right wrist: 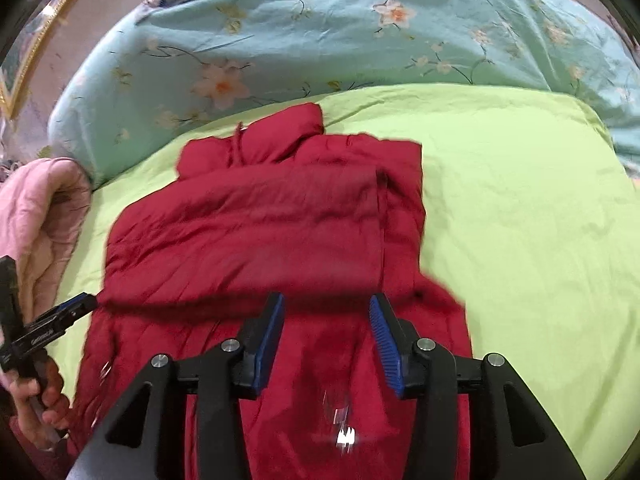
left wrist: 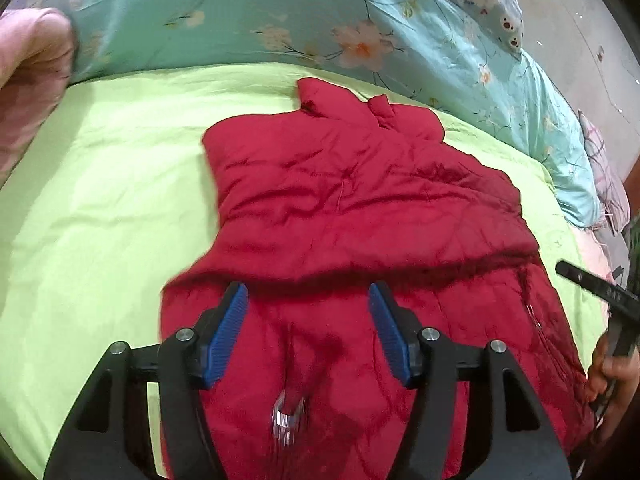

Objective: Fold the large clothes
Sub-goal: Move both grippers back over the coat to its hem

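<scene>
Red padded jacket (left wrist: 360,208) lay flat on the lime-green sheet (left wrist: 100,200), near the middle of it, with its collar (left wrist: 320,96) pointing toward the floral quilt. It was a quilted garment with a smooth, slightly shiny fabric, soft and puffy, full of small wrinkles. Its upper part was folded over the lower part, and the fold made a thick rounded edge across the jacket, with a dark shadow under it. On the lower part a zipper line with a small metal pull (left wrist: 534,312) was visible near one side.

The left gripper (left wrist: 308,300) hovered above the lower part of the jacket, its jaws standing apart, with nothing between the ribbed blue pads (left wrist: 224,336). The right gripper (right wrist: 328,308) was also above the lower part of the jacket, close to the fold edge, its jaws apart too and empty. Both had black plastic bodies with round metal bolts. A hand (left wrist: 612,372) holding the right tool appeared beside the jacket in the left wrist view.

The sheet under the jacket was matte cotton with soft creases. Beyond the collar lay a light blue quilt (left wrist: 240,20) printed with pale flowers and thin branches. A pink quilted cloth (right wrist: 48,208) was bunched beside the jacket, at the edge of the sheet.
</scene>
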